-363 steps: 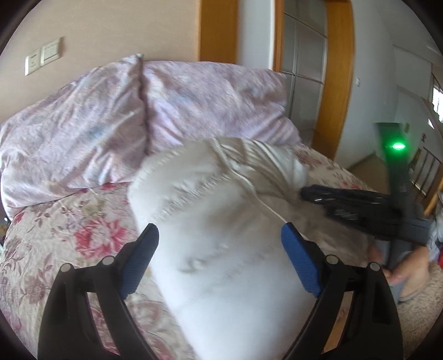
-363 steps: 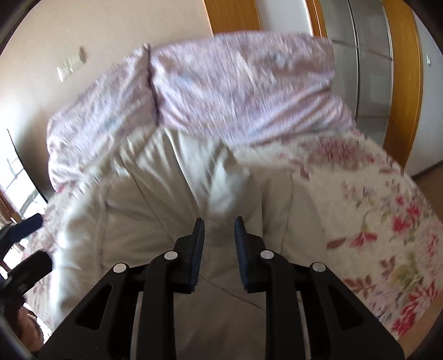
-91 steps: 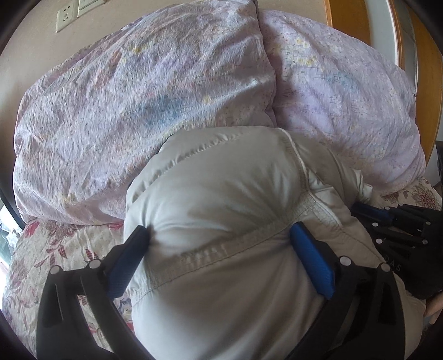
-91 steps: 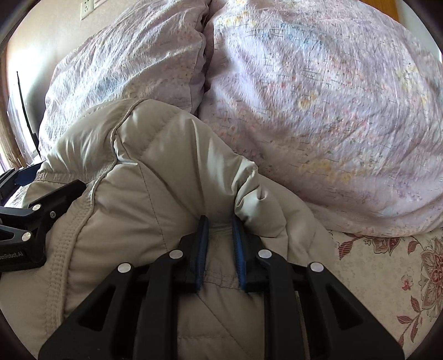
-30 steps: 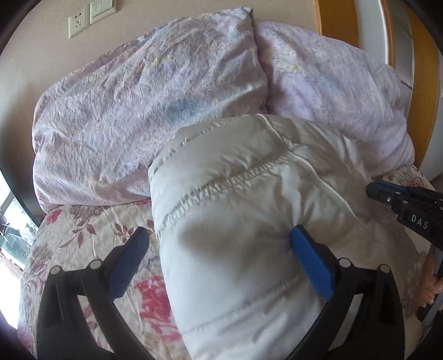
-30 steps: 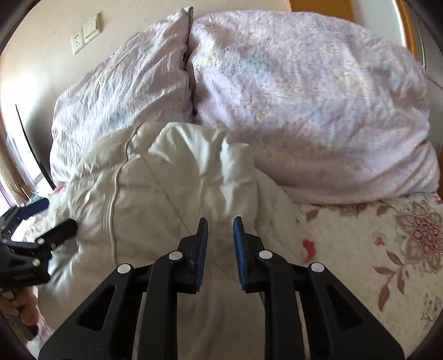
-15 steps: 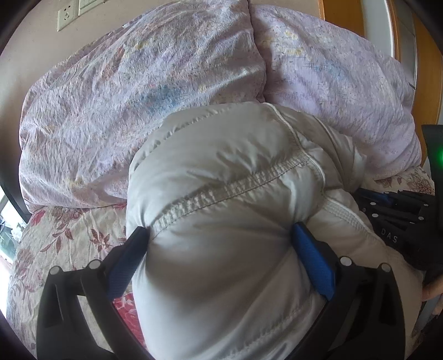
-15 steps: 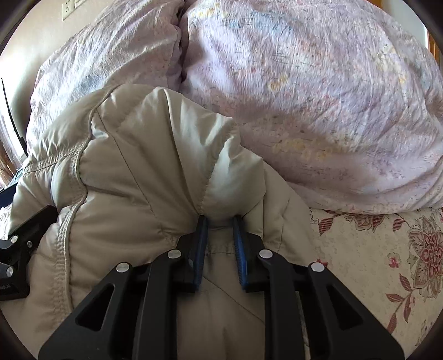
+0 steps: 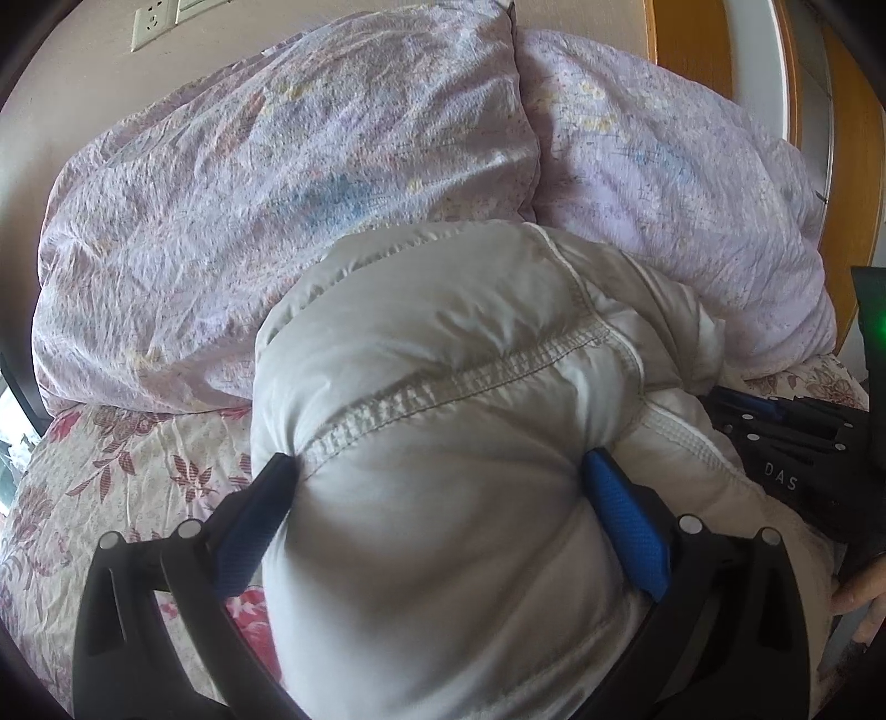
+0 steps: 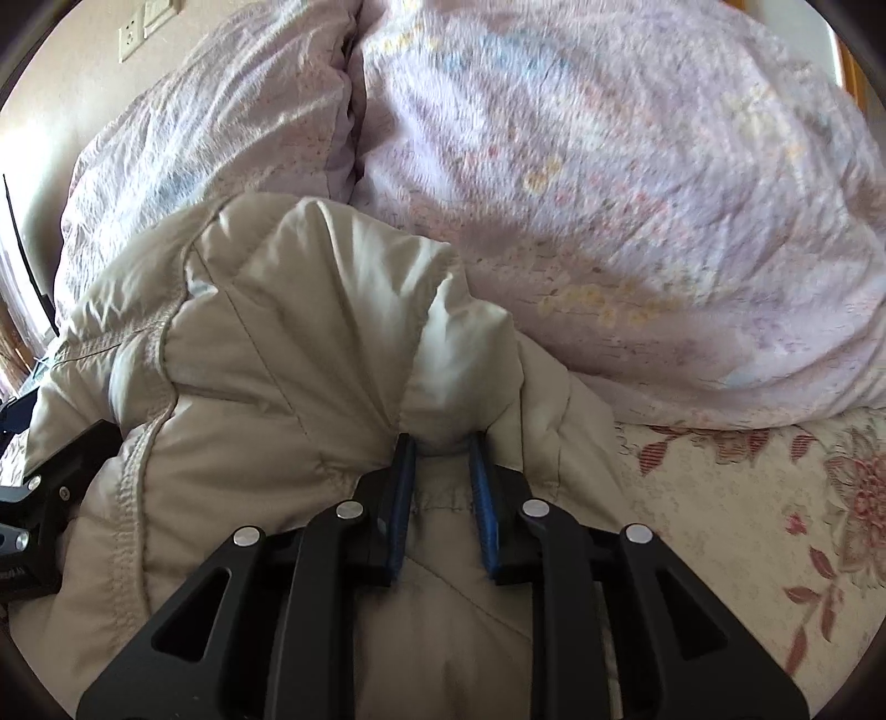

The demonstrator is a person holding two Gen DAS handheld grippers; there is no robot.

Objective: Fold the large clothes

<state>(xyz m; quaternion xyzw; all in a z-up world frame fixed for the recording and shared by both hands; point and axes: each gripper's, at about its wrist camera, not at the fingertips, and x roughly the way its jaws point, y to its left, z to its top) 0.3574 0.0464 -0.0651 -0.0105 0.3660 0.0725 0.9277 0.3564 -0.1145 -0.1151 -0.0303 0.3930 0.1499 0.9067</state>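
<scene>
Left wrist: left gripper (image 9: 437, 476) fingers clamp the padded jacket (image 9: 443, 399); right gripper (image 10: 441, 446), just easing, pinches it.

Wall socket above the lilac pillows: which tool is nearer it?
Left. The left tool grips the puffy beige jacket on the side under the white wall socket; the right tool, on the jacket's other side, sits farther off.

The puffy beige down jacket (image 9: 443, 421) is bunched into a thick, rounded bundle with a stitched seam across its top. It rests on the floral bedspread (image 9: 111, 465), its far end touching the two lilac pillows (image 9: 266, 188).
</scene>
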